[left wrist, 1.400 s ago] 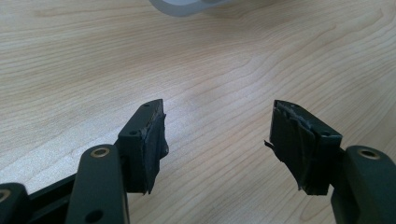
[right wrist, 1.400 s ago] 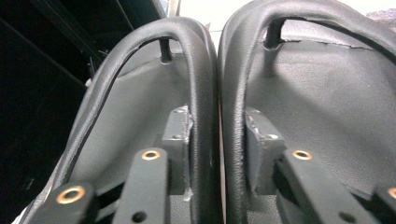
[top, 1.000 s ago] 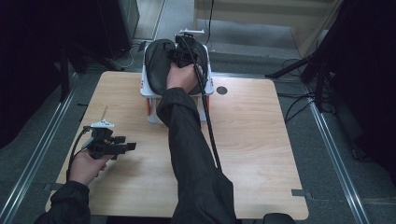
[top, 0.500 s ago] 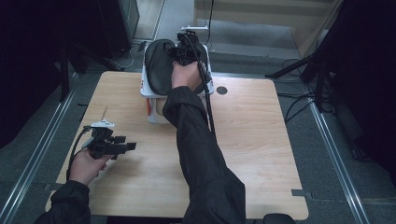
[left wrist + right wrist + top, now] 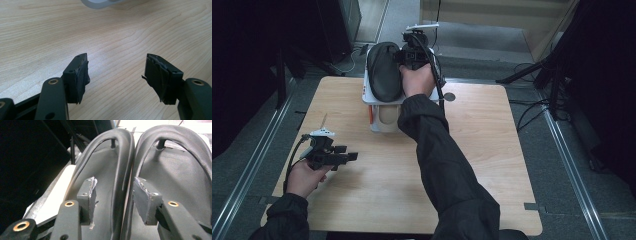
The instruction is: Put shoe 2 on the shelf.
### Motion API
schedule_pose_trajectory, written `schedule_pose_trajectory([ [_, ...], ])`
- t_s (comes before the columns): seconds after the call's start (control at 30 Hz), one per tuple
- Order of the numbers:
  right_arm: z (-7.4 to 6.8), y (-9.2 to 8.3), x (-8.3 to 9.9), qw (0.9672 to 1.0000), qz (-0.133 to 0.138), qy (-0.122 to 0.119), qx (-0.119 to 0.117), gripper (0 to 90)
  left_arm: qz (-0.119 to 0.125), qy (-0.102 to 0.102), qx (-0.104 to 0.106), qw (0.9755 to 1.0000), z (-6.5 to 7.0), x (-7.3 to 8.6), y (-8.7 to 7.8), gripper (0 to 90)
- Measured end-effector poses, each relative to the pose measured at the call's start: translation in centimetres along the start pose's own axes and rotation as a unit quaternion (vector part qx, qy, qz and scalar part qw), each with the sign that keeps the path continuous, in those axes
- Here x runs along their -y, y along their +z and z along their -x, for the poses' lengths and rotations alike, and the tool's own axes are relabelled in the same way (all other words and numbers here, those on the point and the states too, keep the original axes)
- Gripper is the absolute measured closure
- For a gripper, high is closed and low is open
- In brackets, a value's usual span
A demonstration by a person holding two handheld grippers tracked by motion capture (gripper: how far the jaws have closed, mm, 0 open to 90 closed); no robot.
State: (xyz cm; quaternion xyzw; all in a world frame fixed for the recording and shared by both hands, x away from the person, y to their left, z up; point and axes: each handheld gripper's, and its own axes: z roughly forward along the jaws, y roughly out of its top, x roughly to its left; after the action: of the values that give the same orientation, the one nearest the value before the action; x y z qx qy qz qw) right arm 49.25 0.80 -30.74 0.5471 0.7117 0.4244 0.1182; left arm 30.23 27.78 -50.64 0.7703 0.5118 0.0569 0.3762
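Right gripper view looks down the right gripper (image 5: 113, 192) with its jaws spread, one dipped into each of the two black slippers (image 5: 160, 170), their touching inner rims between the pads and not squeezed. It's just been opening. The pair sits on top of a white rack (image 5: 371, 95) at the table's (image 5: 492, 165) far edge. Worry: pulling away could snag a strap and drag a slipper off, since they perch near the edge. The left gripper (image 5: 116, 75) idles released over bare wood, well clear, nothing blocking.

Right hand-held gripper (image 5: 404, 52) reaches far forward, half-open; left hand-held gripper (image 5: 349, 156) rests open.
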Motion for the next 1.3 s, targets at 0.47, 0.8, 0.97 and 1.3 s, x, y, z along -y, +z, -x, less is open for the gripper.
schedule_pose_trajectory([
  [0.47, 0.2, -3.2, 1.7, 0.997, -0.018, -0.04, -0.064, 51.5, -0.001, 0.0, 0.0, 1.0, 0.0, 0.0, 0.0, 35.8],
  [0.8, 1.2, -5.1, 4.6, 0.9936, -0.027, -0.06, -0.091, 48.9, 0.001, -0.002, -0.002, 1.0, 0.0, 0.0, 0.1, 35.8],
  [0.97, 0.9, -6.2, 6.1, 0.9904, -0.02, -0.084, -0.109, 48.3, 0.003, -0.002, -0.003, 1.0, 0.0, 0.0, 0.1, 35.7],
  [1.3, 0.9, -7.1, 9.3, 0.9831, -0.034, -0.113, -0.14, 48.2, 0.003, -0.003, -0.003, 1.0, 0.0, 0.0, 0.2, 35.7],
])
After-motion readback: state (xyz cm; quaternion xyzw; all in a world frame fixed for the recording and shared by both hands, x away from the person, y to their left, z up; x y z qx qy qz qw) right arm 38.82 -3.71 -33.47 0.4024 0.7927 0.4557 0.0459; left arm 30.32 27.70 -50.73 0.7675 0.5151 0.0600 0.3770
